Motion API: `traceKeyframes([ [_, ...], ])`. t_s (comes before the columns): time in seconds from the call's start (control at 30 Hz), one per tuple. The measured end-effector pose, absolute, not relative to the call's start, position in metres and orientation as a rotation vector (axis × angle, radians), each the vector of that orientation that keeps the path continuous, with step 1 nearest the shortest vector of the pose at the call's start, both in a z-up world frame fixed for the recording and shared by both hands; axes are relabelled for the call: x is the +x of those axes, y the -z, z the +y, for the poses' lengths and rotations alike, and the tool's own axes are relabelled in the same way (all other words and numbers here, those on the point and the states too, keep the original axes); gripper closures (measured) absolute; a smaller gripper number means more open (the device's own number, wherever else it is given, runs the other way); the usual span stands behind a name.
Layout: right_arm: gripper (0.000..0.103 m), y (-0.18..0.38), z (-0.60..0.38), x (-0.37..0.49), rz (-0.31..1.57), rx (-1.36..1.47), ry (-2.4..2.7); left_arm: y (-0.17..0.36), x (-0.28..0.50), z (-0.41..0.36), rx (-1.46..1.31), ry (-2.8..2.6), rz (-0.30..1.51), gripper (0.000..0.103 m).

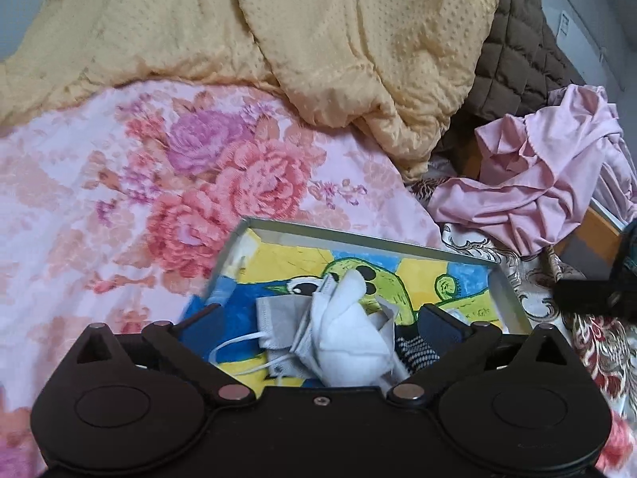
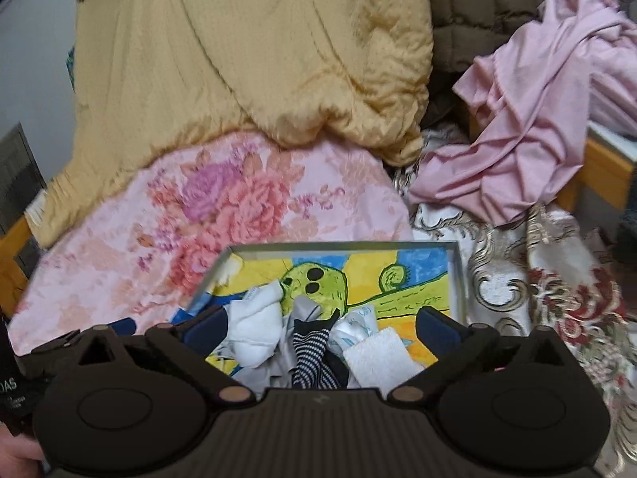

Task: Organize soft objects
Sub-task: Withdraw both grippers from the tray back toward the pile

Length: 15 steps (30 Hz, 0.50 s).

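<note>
Tray (image 2: 457, 275): shallow, grey-rimmed, floor printed with a green cartoon figure on yellow and blue; lies on the bed. Contents, heaped at its near end:
- white face mask (image 1: 350, 330), crumpled, ear loops trailing left;
- grey face mask (image 1: 274, 318), flat beneath it;
- black-and-white striped sock (image 2: 308, 358), bunched;
- white terry cloth (image 2: 378, 354), folded, right of the sock.

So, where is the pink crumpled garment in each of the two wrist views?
Left wrist: the pink garment lies at the right edge, mid-height.
Right wrist: it fills the upper right.
Shared landmark: the yellow quilt, directly left of it in both views.
</note>
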State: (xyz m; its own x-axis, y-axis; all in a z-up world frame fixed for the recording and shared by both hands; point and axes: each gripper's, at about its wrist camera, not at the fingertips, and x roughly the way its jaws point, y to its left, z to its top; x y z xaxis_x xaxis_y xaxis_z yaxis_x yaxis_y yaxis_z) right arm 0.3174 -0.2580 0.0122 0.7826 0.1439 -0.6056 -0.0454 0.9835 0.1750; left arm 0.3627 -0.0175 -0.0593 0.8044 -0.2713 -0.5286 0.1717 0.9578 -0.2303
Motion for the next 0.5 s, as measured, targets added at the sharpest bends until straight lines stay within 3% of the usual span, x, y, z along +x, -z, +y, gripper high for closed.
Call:
traceKeyframes([
  [0.5,0.000,-0.036,-0.268,0.175,0.610,0.138,-0.120,0.021,0.198,-0.013,-0.087,0.288,0.496,0.001],
])
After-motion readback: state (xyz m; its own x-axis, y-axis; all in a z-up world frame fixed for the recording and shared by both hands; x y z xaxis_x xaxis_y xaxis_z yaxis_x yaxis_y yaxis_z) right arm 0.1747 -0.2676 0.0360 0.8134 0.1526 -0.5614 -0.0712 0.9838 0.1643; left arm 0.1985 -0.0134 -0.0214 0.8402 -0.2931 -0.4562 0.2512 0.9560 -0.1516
